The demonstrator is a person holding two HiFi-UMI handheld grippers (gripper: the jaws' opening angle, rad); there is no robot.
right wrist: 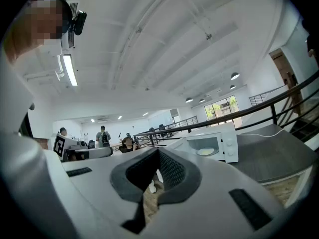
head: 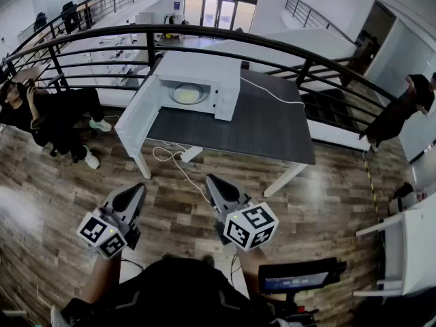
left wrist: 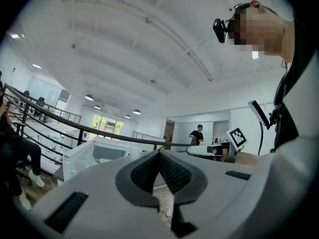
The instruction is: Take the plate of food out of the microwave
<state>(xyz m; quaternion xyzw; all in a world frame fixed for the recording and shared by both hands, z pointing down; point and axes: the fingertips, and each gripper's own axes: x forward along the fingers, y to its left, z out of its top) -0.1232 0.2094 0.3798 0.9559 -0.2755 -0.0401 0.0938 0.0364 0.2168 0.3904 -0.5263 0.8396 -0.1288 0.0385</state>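
– Fingers (head: 129, 200) pressed together on left gripper (head: 140, 187) and right gripper (head: 210, 180), both empty, low in frame.
– And the plate of food (head: 189, 93)?
– Upper centre, inside the open microwave (head: 228, 87). Reaching and lifting remain, I'd judge.

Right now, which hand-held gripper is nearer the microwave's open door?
Left. The left hand-held gripper hangs straight before the door; the right hand-held gripper hangs off to its right.

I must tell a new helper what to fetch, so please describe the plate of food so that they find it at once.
Find the dark grey table beside the curved black railing; a white microwave stands at its far left corner, door swung open. The plate lies inside it, round and pale with yellowish food, the only dish in sight.
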